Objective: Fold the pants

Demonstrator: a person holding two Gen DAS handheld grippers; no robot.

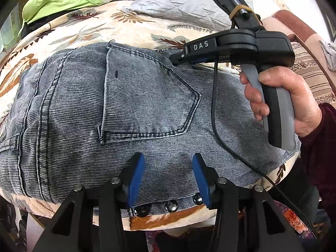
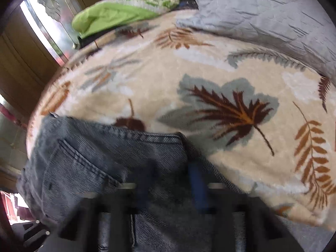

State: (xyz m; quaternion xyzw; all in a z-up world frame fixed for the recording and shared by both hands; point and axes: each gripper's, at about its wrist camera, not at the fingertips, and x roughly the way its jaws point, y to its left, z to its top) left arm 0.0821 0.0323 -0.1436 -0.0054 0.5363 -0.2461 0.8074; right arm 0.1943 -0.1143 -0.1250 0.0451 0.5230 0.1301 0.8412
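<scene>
Between the spread pads of the left gripper [image 1: 169, 180] lies the studded edge of the pants [image 1: 117, 109], flat on the leaf-print blanket [image 1: 134, 26]; the right gripper [image 1: 178, 59] appears nearly pressed together at the far hem. The denim looks heavy yet limp, best pinched at seamed edges. Only the left view shows the hand [image 1: 283, 103]; the right view is blurred.
</scene>
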